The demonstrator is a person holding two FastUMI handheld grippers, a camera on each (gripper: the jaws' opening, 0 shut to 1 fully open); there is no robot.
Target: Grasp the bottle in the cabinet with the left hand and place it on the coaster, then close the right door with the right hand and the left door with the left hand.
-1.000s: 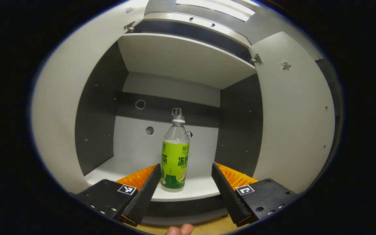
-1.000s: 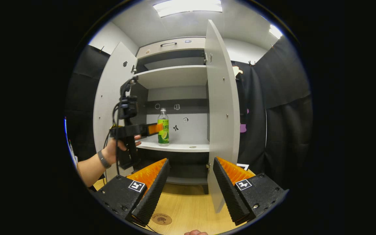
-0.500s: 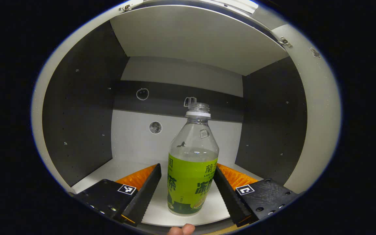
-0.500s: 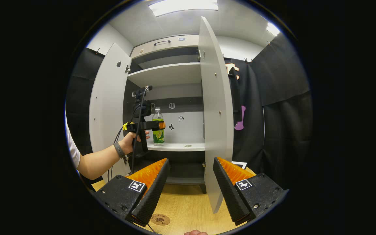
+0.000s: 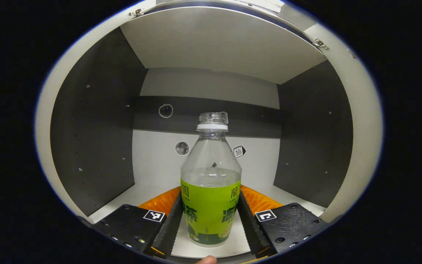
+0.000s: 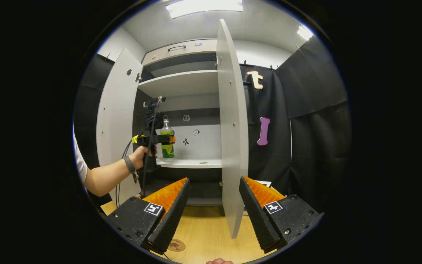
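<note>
Both fingers of the left gripper (image 5: 211, 227) pressed the bottle (image 5: 211, 190) at frame bottom centre, first step in hand; next called for lifting toward the coaster (image 6: 176, 245); right gripper (image 6: 213, 212) wide, idle.

Over the last second I advanced the left gripper (image 5: 210, 216) into the cabinet until the bottle (image 5: 210, 190) stood between its fingers. The fingers have since narrowed from wide apart to touching both sides of the label. My right gripper (image 6: 214, 209) has shifted, so the right door (image 6: 231, 124) appears more edge-on.
</note>
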